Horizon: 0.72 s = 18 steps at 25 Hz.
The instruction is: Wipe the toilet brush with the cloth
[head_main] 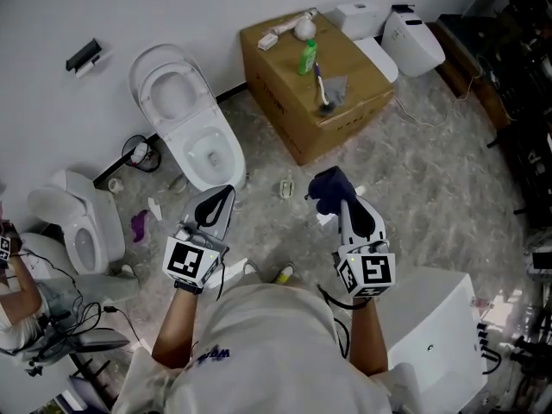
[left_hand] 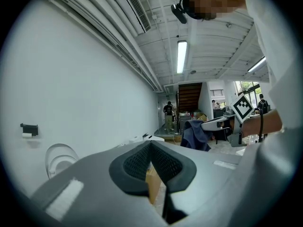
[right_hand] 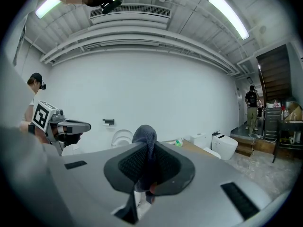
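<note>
Pre-wipe | your right gripper (head_main: 341,200) fingers pinched dark cloth (head_main: 327,187) | left gripper (head_main: 223,198) fingers pressed together, empty | next needed: reaching toilet brush (head_main: 320,83) on cardboard box (head_main: 289,115)

Bright, even light from ceiling tube lamps (right_hand: 227,14) (shadows soft); gripper views bulge fisheye, black corners, blurred foreground.
</note>
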Each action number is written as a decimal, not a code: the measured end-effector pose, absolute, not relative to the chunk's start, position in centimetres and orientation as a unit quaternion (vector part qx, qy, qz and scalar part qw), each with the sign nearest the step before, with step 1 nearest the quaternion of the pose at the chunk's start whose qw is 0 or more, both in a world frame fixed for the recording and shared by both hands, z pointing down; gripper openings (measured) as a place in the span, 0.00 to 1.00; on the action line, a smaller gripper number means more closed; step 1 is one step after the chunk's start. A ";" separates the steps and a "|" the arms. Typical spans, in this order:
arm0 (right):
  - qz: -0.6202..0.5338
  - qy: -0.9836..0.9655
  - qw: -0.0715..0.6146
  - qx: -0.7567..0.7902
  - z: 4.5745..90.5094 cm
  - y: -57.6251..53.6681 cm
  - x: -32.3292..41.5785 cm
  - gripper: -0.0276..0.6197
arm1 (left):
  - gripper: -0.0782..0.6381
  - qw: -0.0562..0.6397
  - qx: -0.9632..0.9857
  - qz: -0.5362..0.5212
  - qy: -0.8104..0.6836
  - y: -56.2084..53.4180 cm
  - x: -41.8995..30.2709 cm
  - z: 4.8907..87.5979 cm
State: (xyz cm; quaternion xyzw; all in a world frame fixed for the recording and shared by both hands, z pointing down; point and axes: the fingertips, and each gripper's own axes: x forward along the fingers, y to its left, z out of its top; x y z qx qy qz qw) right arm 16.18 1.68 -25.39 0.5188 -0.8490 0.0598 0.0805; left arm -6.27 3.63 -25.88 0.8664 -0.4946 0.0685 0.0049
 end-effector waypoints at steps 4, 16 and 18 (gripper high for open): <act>0.058 -0.849 0.084 0.518 -25.5 1.5 15.9 0.09 | 0.10 0.005 0.867 0.069 -0.493 3.5 -6.3 -26.1; 0.055 -0.849 0.091 0.518 -25.7 1.6 15.3 0.09 | 0.10 0.008 0.870 0.072 -0.487 3.8 -6.7 -26.2; 0.056 -0.849 0.093 0.517 -25.7 1.6 15.3 0.09 | 0.11 0.010 0.872 0.072 -0.485 3.8 -6.5 -26.1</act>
